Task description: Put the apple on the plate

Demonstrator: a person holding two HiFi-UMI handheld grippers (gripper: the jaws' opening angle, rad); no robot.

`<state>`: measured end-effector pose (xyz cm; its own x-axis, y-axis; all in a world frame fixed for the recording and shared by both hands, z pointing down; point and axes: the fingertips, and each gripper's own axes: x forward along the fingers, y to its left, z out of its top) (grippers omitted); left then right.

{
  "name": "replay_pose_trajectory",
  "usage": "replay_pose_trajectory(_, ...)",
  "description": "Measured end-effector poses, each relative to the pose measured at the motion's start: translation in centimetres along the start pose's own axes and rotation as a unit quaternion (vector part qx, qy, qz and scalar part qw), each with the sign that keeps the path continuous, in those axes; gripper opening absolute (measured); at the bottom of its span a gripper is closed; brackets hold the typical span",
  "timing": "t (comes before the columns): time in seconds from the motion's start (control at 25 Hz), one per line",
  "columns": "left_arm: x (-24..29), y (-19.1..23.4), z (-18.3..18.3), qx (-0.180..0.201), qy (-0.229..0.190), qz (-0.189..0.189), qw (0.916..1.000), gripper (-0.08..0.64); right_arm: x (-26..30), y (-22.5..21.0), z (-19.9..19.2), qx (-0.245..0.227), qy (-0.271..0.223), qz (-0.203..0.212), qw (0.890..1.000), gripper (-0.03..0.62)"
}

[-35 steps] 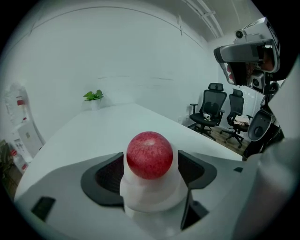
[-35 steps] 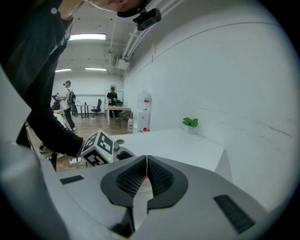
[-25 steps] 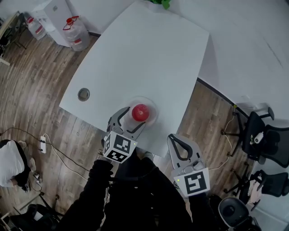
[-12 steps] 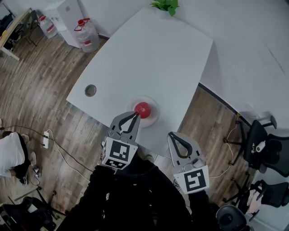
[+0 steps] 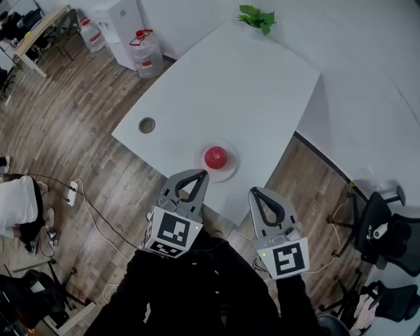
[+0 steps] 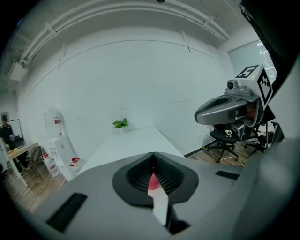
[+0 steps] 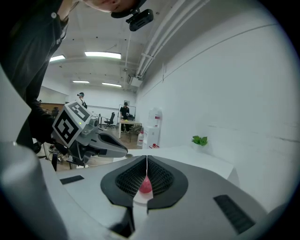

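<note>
A red apple (image 5: 216, 157) rests on a pale round plate (image 5: 230, 172) near the front edge of the white table (image 5: 230, 85). My left gripper (image 5: 201, 174) hangs just short of the plate, shut and empty, its tips apart from the apple. In the left gripper view the closed left gripper (image 6: 153, 153) shows a sliver of the apple (image 6: 153, 182) through its window. My right gripper (image 5: 254, 191) is off the table's edge to the right, also shut and empty. In the right gripper view the shut right gripper (image 7: 146, 157) frames the apple (image 7: 146, 185).
A round cable hole (image 5: 147, 125) sits at the table's left side and a green plant (image 5: 258, 18) at its far end. Water bottles (image 5: 147, 52) stand on the wooden floor to the left. Office chairs (image 5: 380, 223) are to the right, a person (image 5: 20, 210) at far left.
The left gripper stood open around the apple on the plate, then drew back toward me, rose and shut empty. The apple stayed on the plate. The right gripper rose slightly.
</note>
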<state>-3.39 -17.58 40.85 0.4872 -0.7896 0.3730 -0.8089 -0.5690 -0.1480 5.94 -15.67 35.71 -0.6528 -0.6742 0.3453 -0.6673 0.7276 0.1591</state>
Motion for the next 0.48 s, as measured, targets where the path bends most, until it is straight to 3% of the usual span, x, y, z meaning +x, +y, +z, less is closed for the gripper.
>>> replay_pose_trajectory(0.16,-1.8,-1.0,0.6,0.005,0.008,0.0,1.0,0.014,-0.6,0.3,1.0,-0.016,-0.006,0.007,1.0,0.041)
replay_pose_trajectory(0.48,-5.1,-0.6,1.6,0.005,0.001,0.041,0.9991,0.014,-1.4,1.0,2.5,-0.043,-0.025,0.012,0.999,0.041)
